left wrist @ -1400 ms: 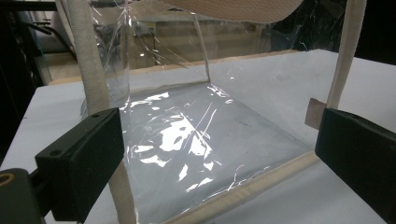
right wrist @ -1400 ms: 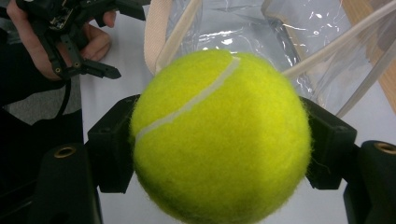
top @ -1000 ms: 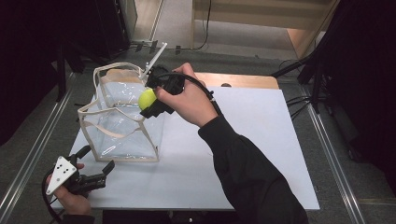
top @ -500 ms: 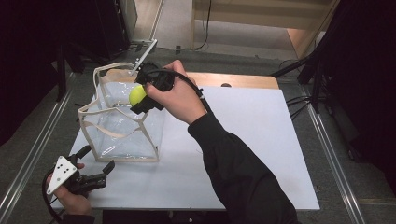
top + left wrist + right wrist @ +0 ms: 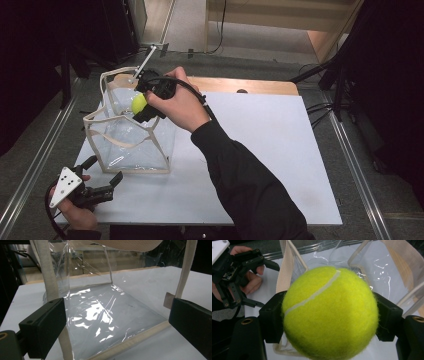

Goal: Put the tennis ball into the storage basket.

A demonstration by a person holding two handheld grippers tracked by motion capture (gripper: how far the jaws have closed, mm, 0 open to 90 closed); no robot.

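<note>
A big yellow tennis ball (image 5: 330, 313) sits squeezed between two black jaws. A clear bag (image 5: 387, 267) with cream straps is at twelve o'clock. At ten o'clock, a hand (image 5: 249, 280) holds another gripper (image 5: 268, 283).

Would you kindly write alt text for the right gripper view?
A yellow tennis ball is clamped between the right gripper's black jaws above a clear bag with cream straps. The left gripper, held in a hand, sits beyond it.

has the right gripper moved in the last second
Yes. The right gripper with the ball has gone left, from the bag's right rim to above its opening.
</note>
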